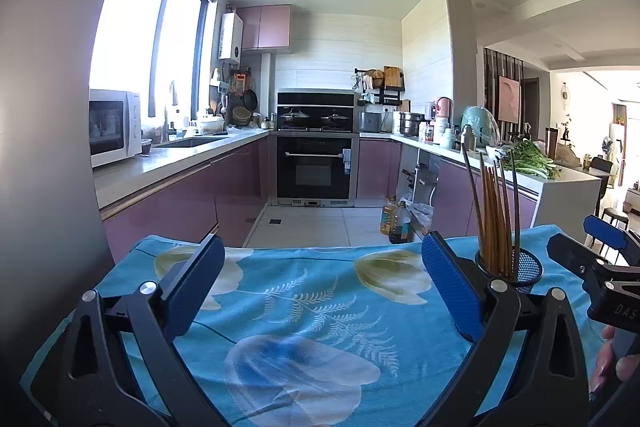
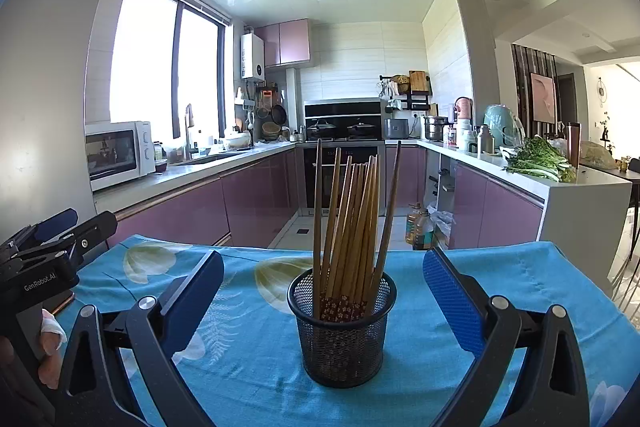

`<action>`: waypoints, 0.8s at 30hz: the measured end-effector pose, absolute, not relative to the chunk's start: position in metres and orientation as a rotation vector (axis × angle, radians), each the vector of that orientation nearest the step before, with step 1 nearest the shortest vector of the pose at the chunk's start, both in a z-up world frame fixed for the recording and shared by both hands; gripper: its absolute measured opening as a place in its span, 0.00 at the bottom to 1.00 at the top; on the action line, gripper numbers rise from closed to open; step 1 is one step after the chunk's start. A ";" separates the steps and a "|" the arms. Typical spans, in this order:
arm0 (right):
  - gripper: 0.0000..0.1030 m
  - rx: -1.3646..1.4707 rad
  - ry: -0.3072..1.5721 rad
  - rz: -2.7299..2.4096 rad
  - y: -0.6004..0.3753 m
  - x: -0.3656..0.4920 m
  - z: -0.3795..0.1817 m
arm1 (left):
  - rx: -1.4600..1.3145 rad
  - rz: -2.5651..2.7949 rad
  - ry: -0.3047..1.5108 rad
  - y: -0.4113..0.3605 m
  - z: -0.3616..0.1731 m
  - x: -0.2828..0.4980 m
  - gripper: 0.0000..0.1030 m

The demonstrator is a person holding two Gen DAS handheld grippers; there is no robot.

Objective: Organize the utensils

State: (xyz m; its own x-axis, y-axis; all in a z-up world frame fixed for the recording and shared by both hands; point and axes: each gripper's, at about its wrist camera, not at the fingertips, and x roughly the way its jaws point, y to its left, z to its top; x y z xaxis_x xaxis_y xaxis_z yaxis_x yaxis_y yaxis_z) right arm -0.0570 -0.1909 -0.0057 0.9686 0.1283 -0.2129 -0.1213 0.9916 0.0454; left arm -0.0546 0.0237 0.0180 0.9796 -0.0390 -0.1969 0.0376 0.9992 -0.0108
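Holder: a round black wire-mesh cup (image 2: pixel 341 331), fine open grid walls with a solid rolled rim, standing upright on the desk; in the right wrist view it sits between the two fingers of the right claw without touching either.
Chopsticks: a bundle of slim wooden chopsticks (image 2: pixel 352 223), mostly light brown with a few darker ones, standing in the cup and fanning outward at the top; through the mesh their lower ends show a dark red band with small pale flowers.
Desk: covered by a bright blue cloth (image 2: pixel 256 359), smooth and flat, printed with large pale tulip shapes and white fern fronds.
Right claw: (image 2: pixel 320 291) spread wide, holding nothing; matte black angular arms with silver pivot pins, and flat blue pads (image 2: pixel 452 303) with a fine dotted grip texture.
Left claw: (image 1: pixel 320 275) likewise spread wide and holding nothing, above bare cloth; same black frame and blue textured pads (image 1: pixel 450 287).
Position from the left: the cup (image 1: pixel 516 267) and chopsticks (image 1: pixel 496 211) stand beyond the right finger of the left claw, near the far right part of the desk.
Hands: skin of the person's fingers shows at the frame edges, behind each tool.
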 end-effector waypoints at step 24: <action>0.94 0.035 0.211 0.133 -0.191 -0.055 -0.003 | -0.004 -0.033 0.196 0.022 0.021 -0.055 0.94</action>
State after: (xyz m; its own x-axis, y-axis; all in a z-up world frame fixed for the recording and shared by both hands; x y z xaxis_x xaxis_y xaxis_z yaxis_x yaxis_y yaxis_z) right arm -0.0555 -0.1907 -0.0027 0.9690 0.1350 -0.2070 -0.1276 0.9906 0.0484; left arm -0.0549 0.0220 0.0211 0.9804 -0.0331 -0.1942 0.0323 0.9995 -0.0073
